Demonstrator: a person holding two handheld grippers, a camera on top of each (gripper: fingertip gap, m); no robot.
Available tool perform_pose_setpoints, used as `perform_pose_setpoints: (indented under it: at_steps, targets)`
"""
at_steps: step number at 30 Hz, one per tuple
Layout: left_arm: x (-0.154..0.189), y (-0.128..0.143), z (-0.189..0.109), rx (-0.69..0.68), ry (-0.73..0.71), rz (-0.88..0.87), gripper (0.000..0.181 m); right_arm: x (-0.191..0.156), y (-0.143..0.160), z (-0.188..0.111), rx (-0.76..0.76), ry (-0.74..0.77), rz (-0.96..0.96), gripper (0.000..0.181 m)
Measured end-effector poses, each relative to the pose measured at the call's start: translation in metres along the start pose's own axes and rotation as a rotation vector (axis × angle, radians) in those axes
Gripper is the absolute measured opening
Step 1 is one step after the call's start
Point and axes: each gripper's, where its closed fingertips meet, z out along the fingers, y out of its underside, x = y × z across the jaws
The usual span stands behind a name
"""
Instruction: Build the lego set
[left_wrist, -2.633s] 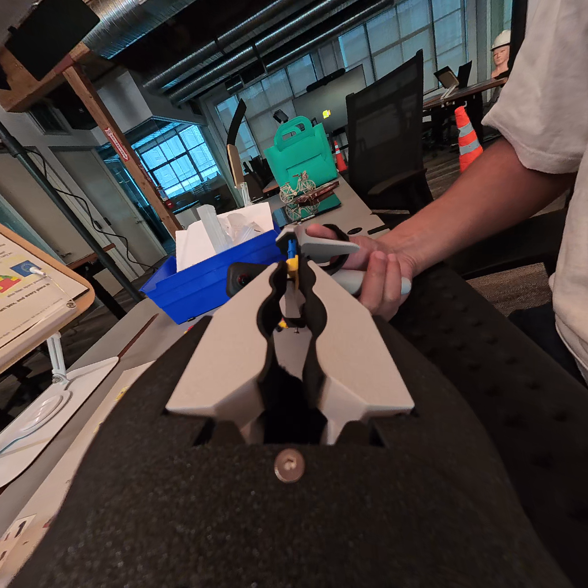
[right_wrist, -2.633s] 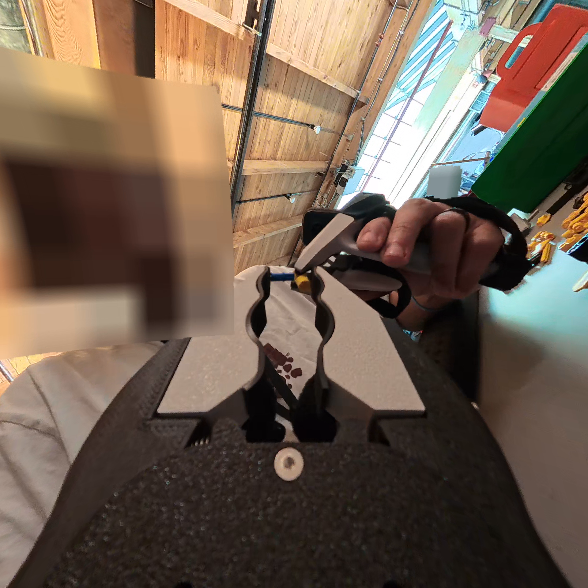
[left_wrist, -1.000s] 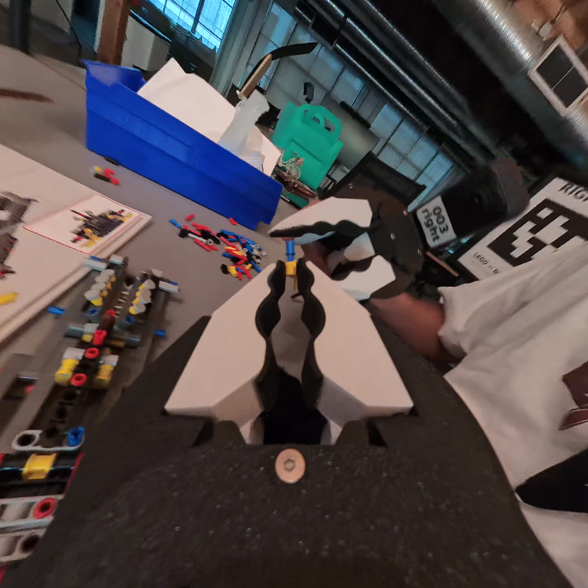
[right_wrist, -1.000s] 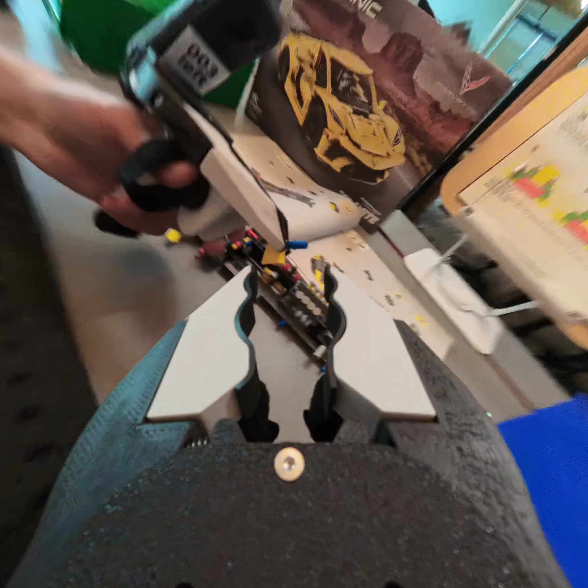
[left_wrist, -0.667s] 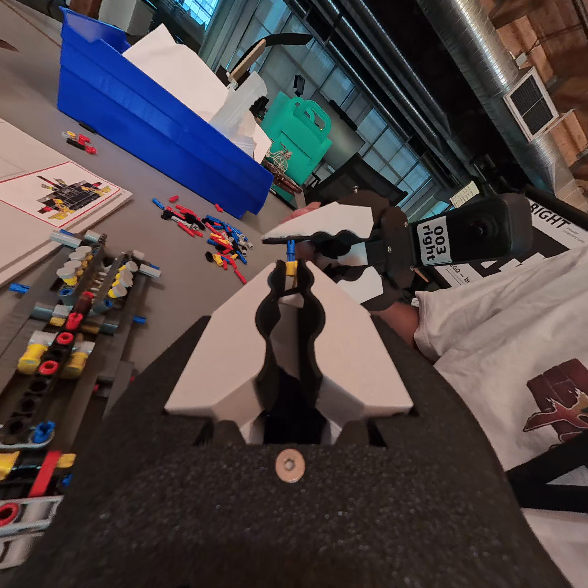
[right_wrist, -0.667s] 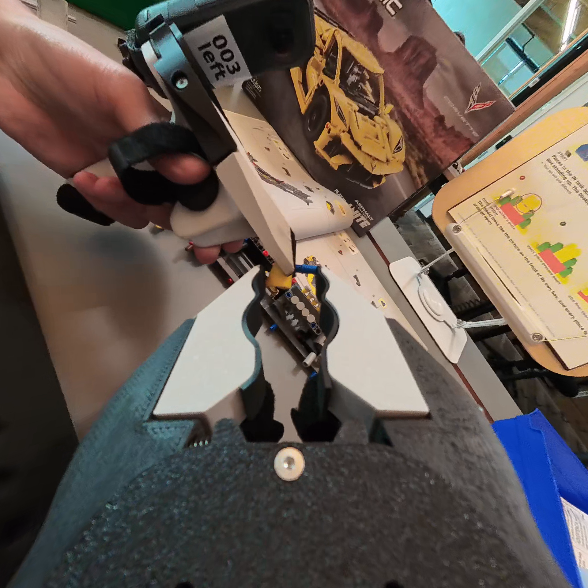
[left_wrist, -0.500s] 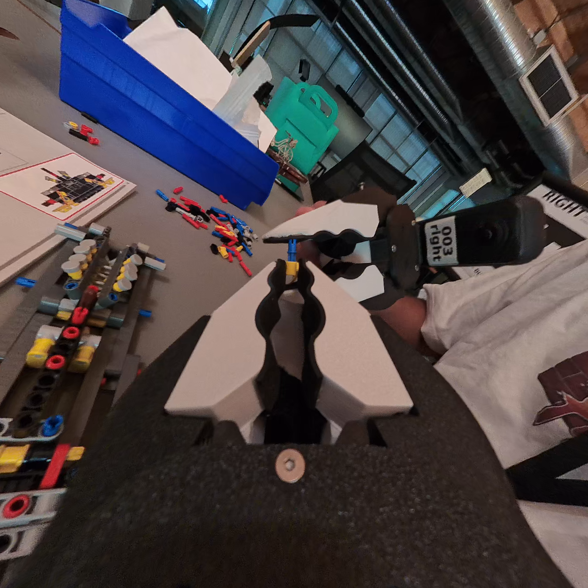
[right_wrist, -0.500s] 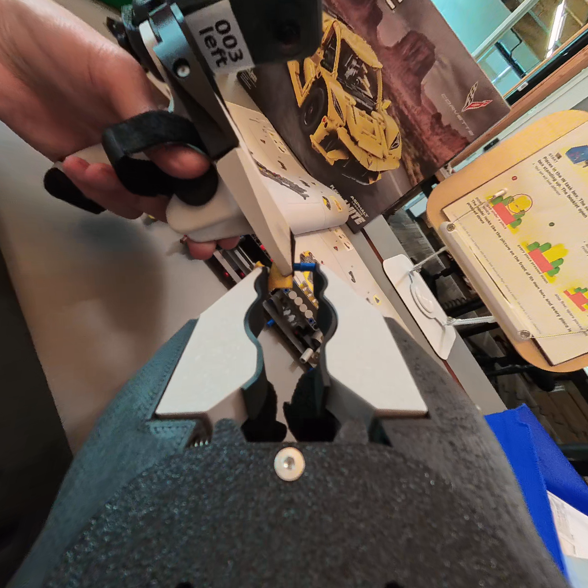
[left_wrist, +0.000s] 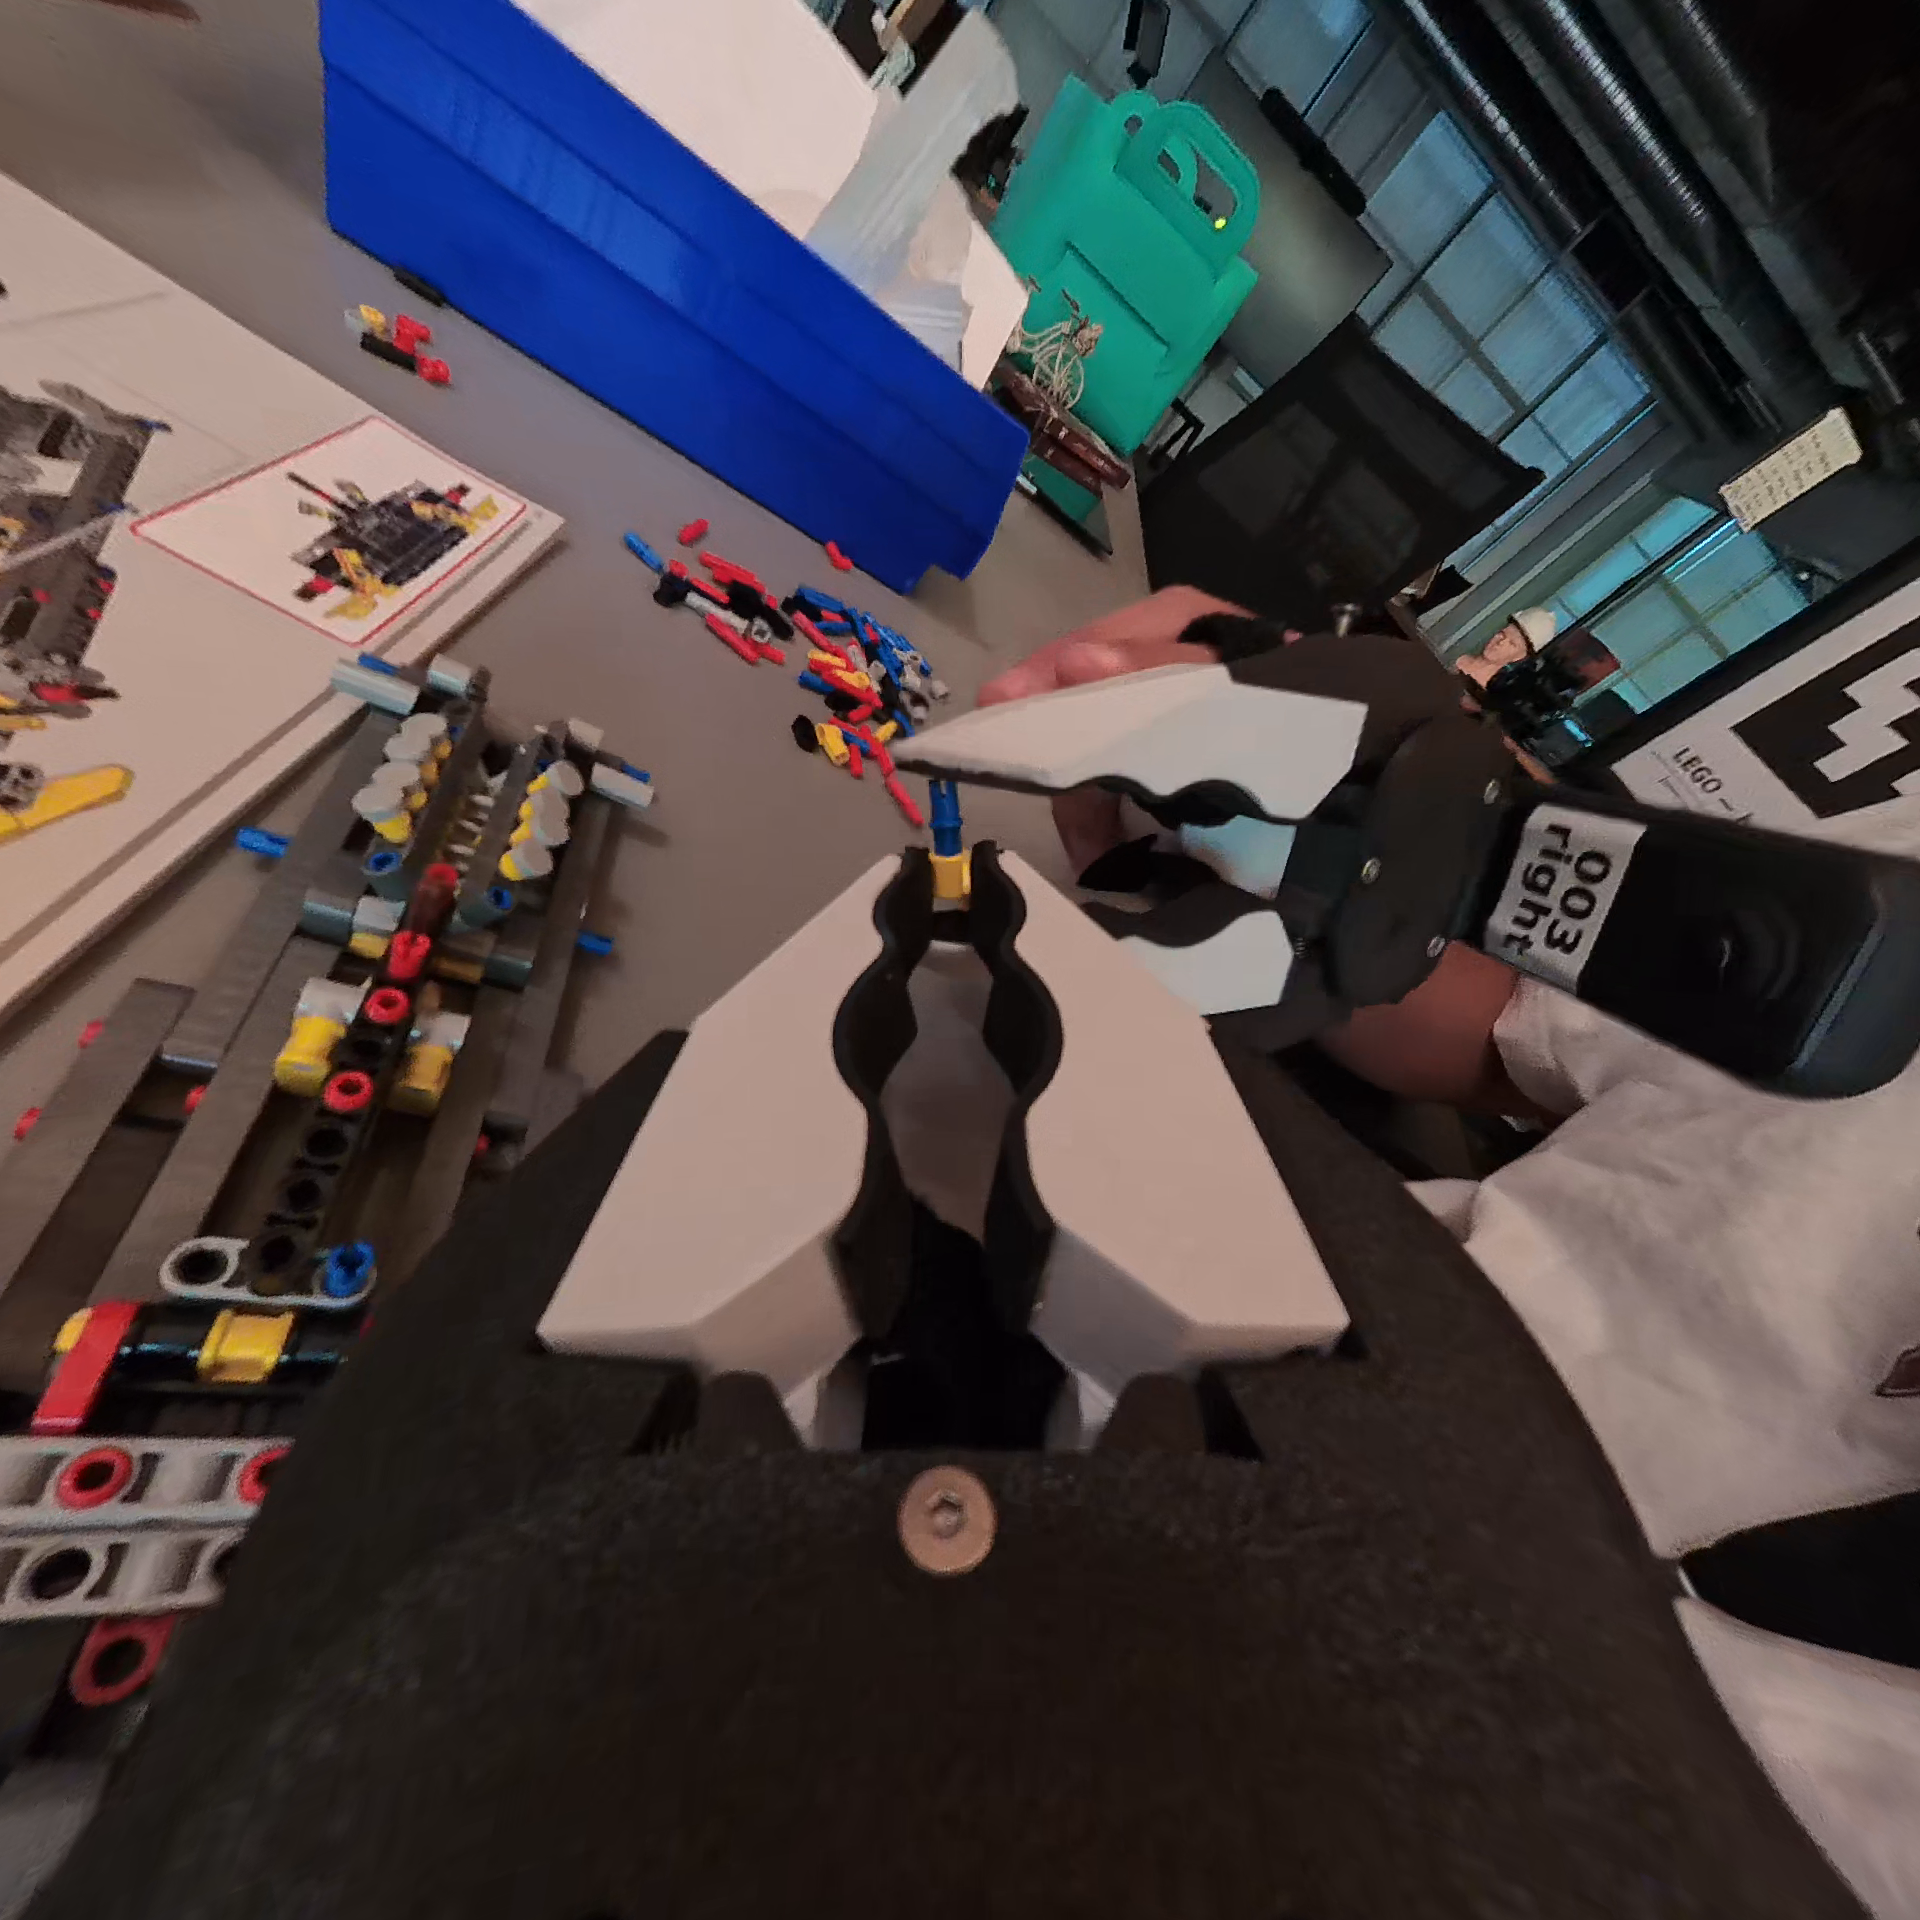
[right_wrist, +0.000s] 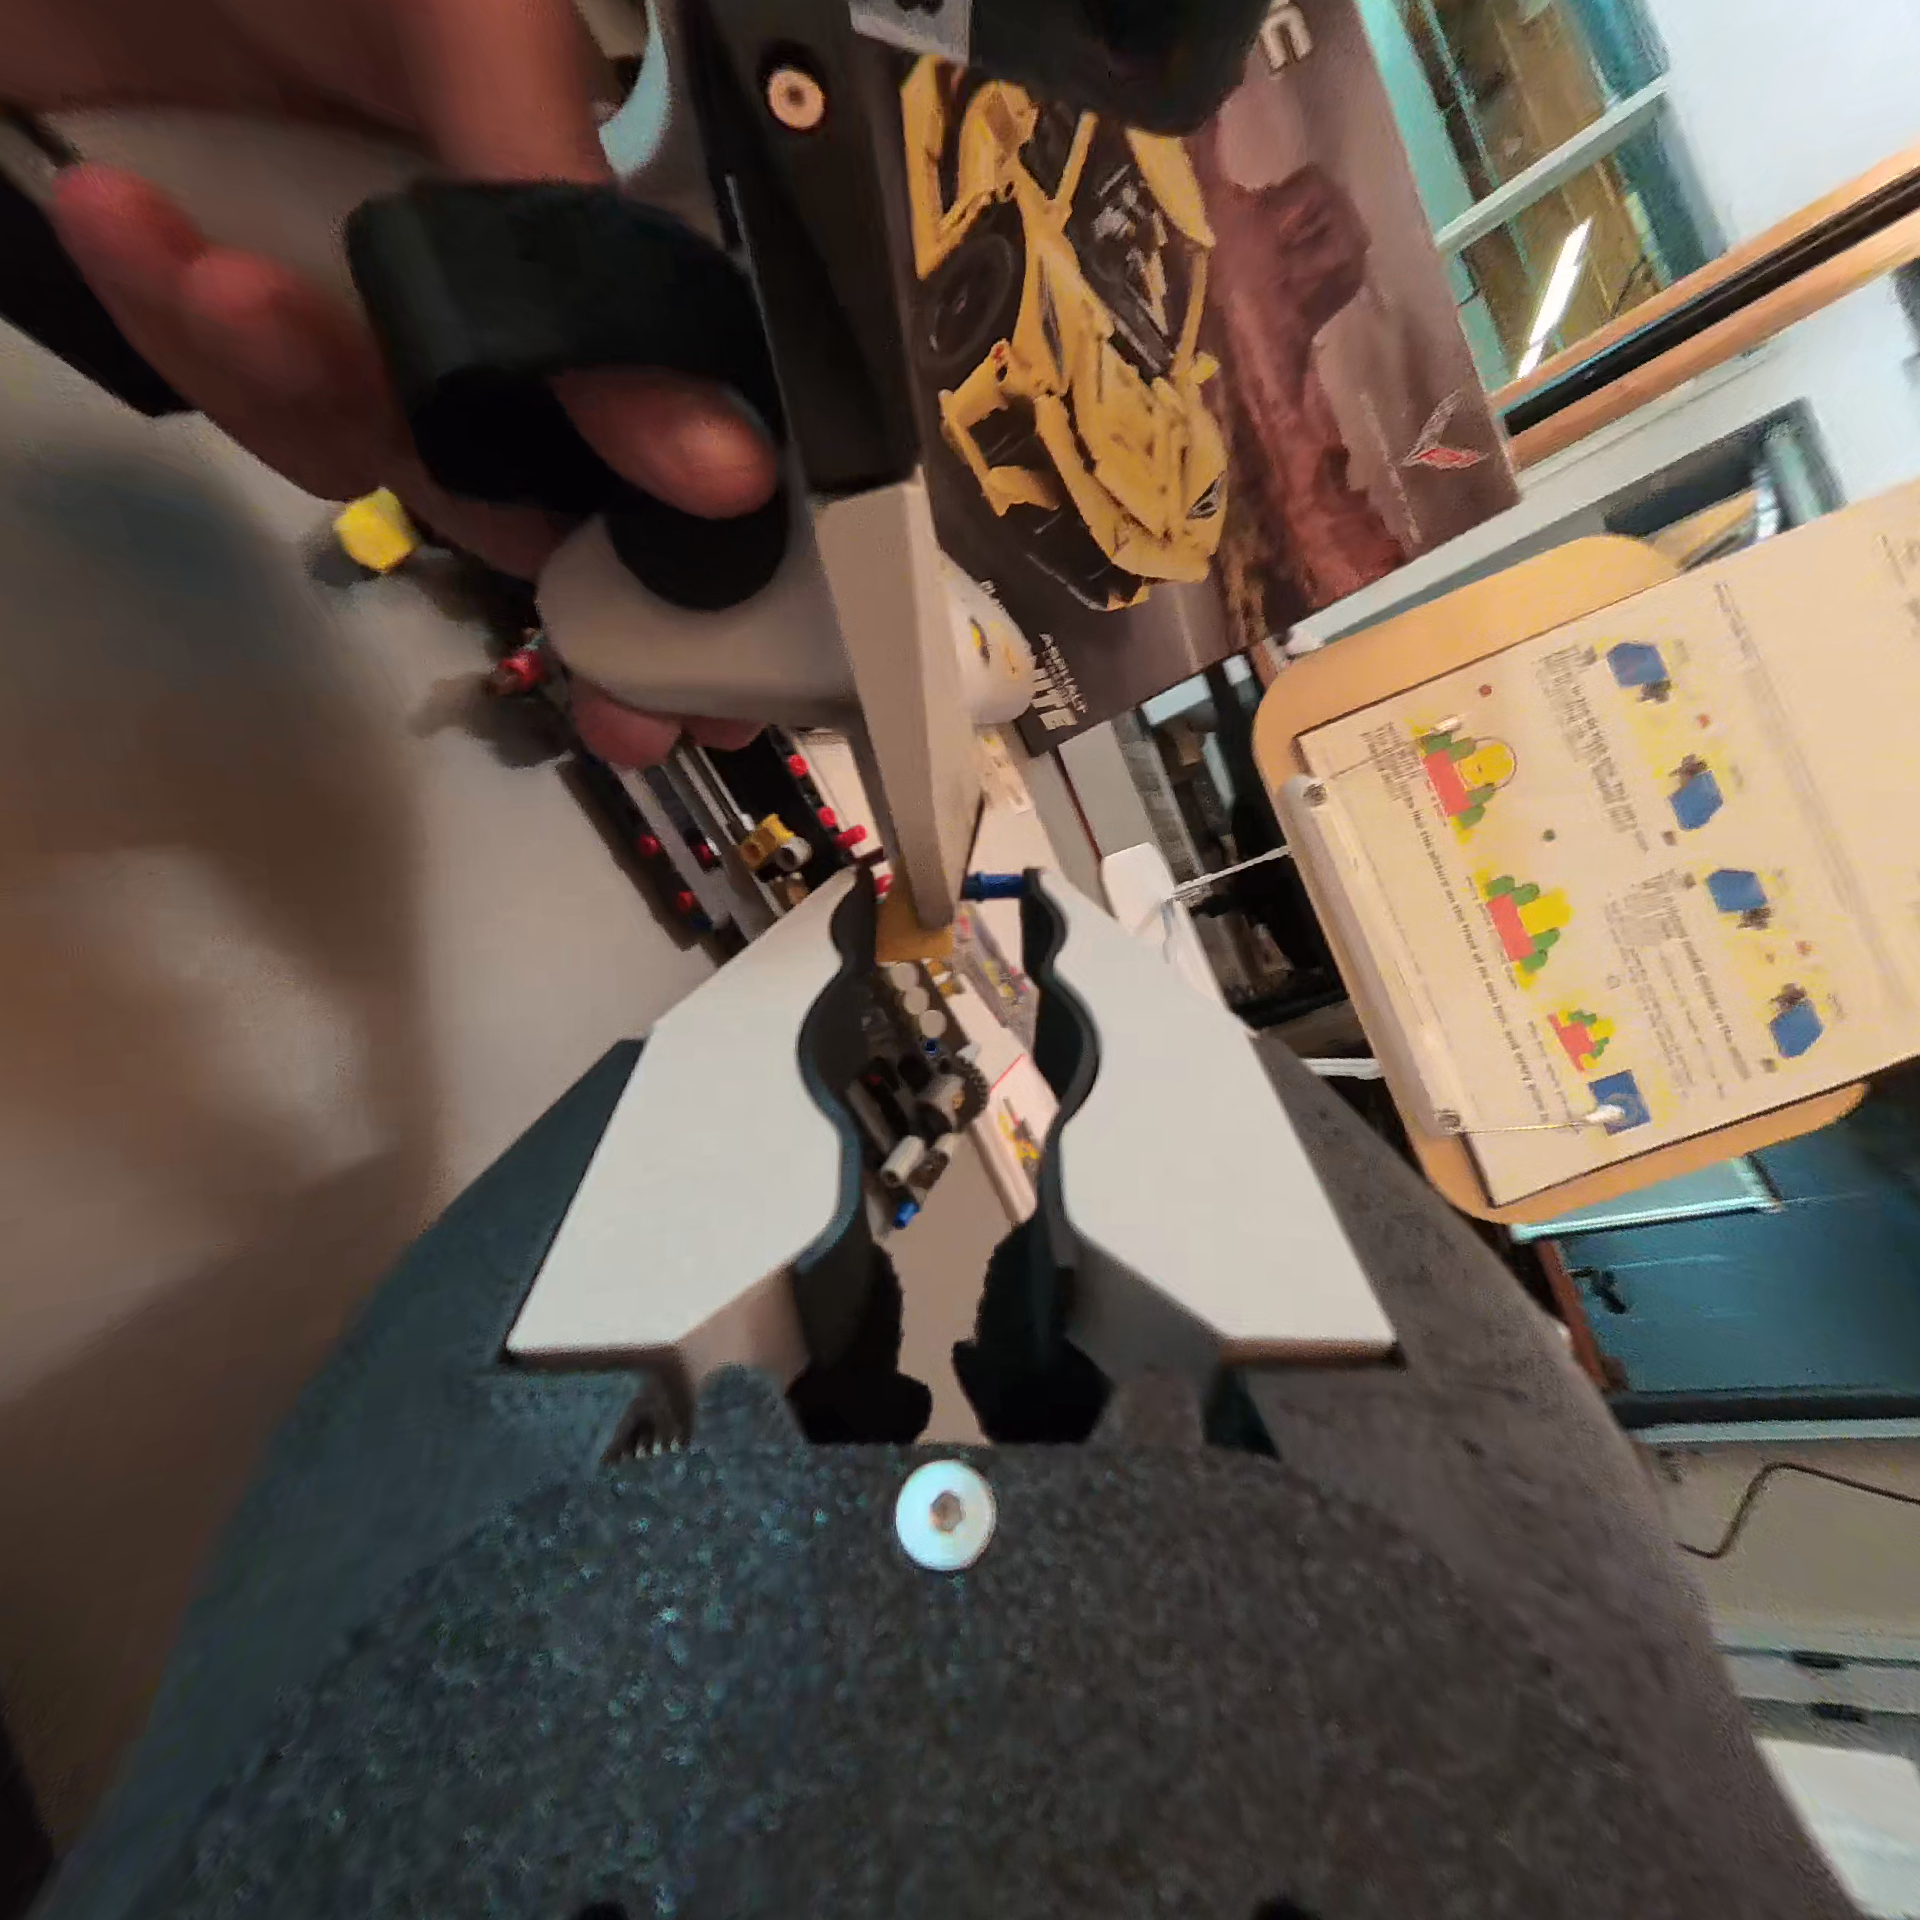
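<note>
My left gripper (left_wrist: 948, 862) is shut on a small yellow piece (left_wrist: 948, 871) with a blue pin (left_wrist: 941, 805) sticking out of its top, held above the grey table (left_wrist: 675, 644). My right gripper (right_wrist: 948, 891) comes in crosswise from the right. Its jaws have closed in: one finger (left_wrist: 1091, 738) presses on the pin's free end (right_wrist: 987, 886), and the other sits against the far side of the yellow piece (right_wrist: 909, 943). The left gripper's finger (right_wrist: 914, 727) reaches down between my right jaws. A hand holds each gripper.
A long black lego frame with yellow, red and blue parts (left_wrist: 343, 1039) lies on the table at left. An instruction booklet (left_wrist: 208, 623), a loose heap of small pieces (left_wrist: 842, 686) and a blue bin (left_wrist: 644, 270) lie beyond. The car box (right_wrist: 1143, 364) and a board with a sheet (right_wrist: 1558, 883) stand behind. My two grippers' fingertips are within a few centimetres of each other.
The right gripper's jaws have narrowed around the pin and yellow piece. Both grippers have tipped and shifted slightly. The left gripper still holds the yellow piece.
</note>
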Motion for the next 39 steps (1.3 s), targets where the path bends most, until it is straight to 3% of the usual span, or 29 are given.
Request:
perform_pose_setpoints:
  at_steps: [4,23,30,39]
  targets:
    - [0.001,0.0,-0.001,-0.009,0.029,-0.022,0.006,-0.002,-0.001,0.0,0.014,-0.085,0.131,0.024]
    - [-0.004,0.009,-0.001,-0.073,0.005,0.059,0.003,-0.008,0.011,-0.002,-0.049,-0.128,0.165,0.026]
    - [0.0,0.013,-0.004,-0.115,0.004,0.101,0.001,-0.011,0.012,-0.002,-0.076,-0.195,0.133,0.026]
    - [-0.007,0.021,-0.003,-0.159,-0.007,0.051,0.0,-0.017,0.014,0.0,-0.094,-0.172,0.008,0.031]
